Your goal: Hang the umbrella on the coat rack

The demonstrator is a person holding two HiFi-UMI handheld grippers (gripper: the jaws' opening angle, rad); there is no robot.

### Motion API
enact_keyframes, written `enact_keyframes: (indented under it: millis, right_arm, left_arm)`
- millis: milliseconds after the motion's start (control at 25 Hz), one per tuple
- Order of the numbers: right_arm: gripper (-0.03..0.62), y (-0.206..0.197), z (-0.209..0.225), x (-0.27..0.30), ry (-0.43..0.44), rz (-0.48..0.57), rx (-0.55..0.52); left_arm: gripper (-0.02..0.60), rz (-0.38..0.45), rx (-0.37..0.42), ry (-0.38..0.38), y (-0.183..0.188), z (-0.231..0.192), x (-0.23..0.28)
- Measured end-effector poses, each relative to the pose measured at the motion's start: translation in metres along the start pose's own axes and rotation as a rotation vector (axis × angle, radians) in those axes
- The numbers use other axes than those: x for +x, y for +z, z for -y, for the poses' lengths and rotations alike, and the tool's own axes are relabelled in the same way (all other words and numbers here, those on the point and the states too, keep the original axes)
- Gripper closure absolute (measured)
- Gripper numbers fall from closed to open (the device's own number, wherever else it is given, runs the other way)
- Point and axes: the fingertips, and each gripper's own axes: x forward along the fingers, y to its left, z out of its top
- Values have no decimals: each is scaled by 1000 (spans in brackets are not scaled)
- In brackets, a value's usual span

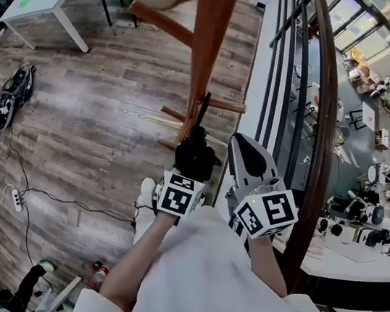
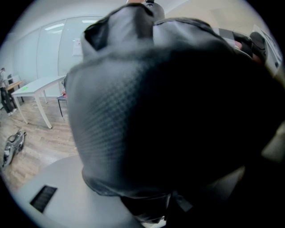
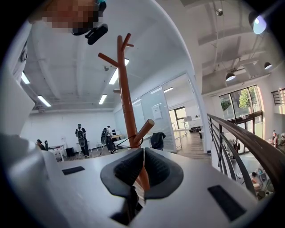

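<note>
Umbrella (image 1: 196, 151), folded and black, sits clamped in my left tongs (image 1: 187, 177), jaws spread wide round its bundled fabric. My right tongs (image 3: 142, 160) have their pads pressed together, aimed at the wooden coat rack (image 1: 208, 32). I hold the umbrella low beside the rack's post, its tip near a lower peg (image 1: 227, 104); not yet hung.

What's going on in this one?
A person holds a folded black umbrella in the left tongs, close to a wooden coat rack beside a railing. The right tongs are closed on what looks like the umbrella's thin dark strap, with a low peg of the rack just beyond them. The umbrella is not yet hanging on the rack.
</note>
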Motion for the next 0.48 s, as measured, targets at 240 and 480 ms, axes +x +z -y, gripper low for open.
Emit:
enact_keyframes:
  millis: [240, 480]
  right_arm:
    - [557, -17, -2, 0, -2, -9, 26]
    - [557, -32, -1, -1, 4, -33, 40]
  left_arm:
    - [298, -2, -31, -12, -11, -4, 5]
    - [298, -33, -56, -14, -25, -2, 18]
